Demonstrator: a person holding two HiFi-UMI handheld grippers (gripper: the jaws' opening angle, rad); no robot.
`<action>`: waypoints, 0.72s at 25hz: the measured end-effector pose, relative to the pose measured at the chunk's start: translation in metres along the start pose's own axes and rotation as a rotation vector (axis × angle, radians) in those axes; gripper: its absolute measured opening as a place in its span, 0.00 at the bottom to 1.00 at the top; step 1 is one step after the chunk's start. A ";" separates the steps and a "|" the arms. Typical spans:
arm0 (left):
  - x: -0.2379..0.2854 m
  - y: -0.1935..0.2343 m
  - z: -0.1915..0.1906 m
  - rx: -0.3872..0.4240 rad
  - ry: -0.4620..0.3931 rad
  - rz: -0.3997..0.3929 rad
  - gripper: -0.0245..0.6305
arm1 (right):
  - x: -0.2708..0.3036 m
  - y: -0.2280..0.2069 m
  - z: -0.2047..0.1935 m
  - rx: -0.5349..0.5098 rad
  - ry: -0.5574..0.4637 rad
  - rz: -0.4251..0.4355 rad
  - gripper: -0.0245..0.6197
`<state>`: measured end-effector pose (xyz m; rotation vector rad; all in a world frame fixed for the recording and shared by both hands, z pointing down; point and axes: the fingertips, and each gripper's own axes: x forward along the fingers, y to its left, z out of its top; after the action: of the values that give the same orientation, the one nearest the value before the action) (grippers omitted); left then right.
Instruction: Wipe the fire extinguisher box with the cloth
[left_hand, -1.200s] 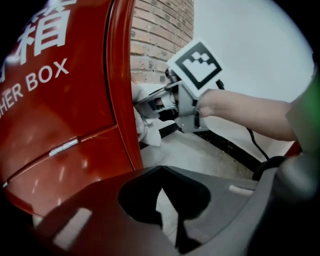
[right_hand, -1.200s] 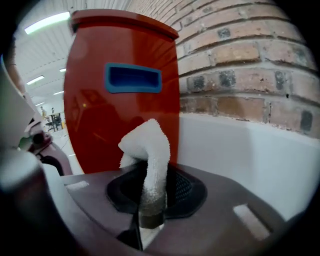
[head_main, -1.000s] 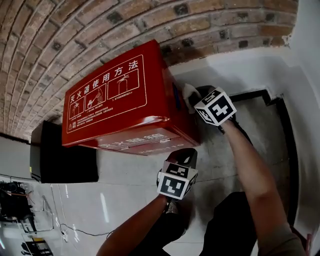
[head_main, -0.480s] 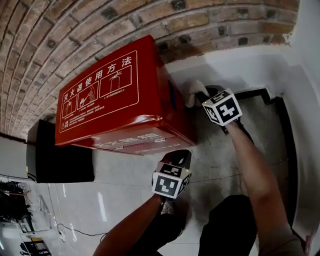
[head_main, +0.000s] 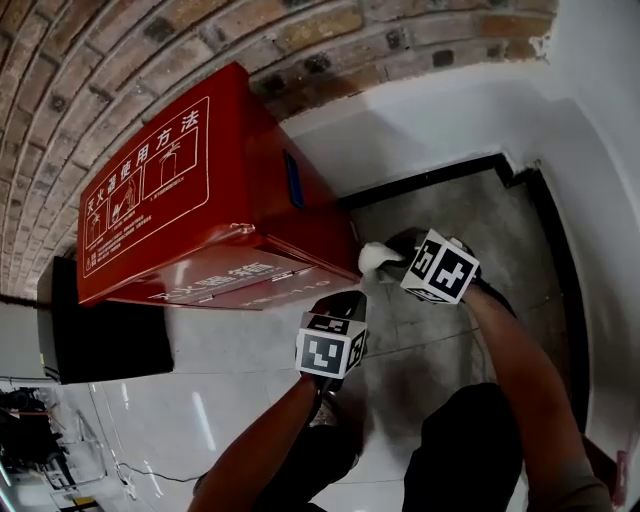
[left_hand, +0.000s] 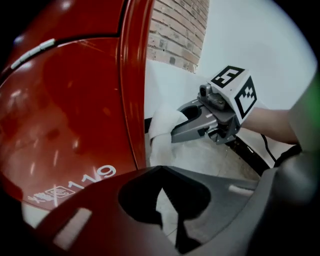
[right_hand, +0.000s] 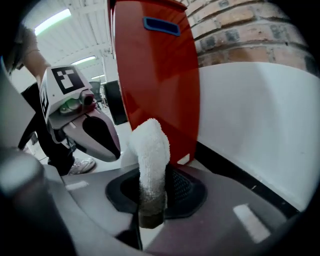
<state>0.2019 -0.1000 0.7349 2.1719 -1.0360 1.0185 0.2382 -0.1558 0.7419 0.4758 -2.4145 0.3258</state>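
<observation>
Clamping cloth (right_hand: 150, 145) in my right gripper (right_hand: 150, 210) beside the fire extinguisher box (right_hand: 155, 75).
Left gripper (left_hand: 167, 200) jaws closed, empty; rubbing may tug cloth loose.

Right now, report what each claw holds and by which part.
The right claw pinches the white cloth by one end; its free end sticks out beside the fire extinguisher box. The left claw is shut on nothing.
</observation>
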 end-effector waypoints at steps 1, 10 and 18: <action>0.001 0.000 -0.001 0.003 0.003 0.000 0.04 | 0.004 0.009 0.004 -0.011 -0.009 0.024 0.18; -0.006 0.005 -0.002 0.004 -0.013 -0.009 0.04 | 0.037 -0.026 0.032 0.019 -0.035 -0.061 0.17; -0.010 -0.015 -0.002 -0.001 -0.021 -0.081 0.04 | 0.063 -0.110 0.063 0.158 -0.062 -0.228 0.17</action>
<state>0.2089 -0.0858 0.7265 2.2093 -0.9498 0.9602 0.2037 -0.2926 0.7468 0.8358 -2.3742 0.4073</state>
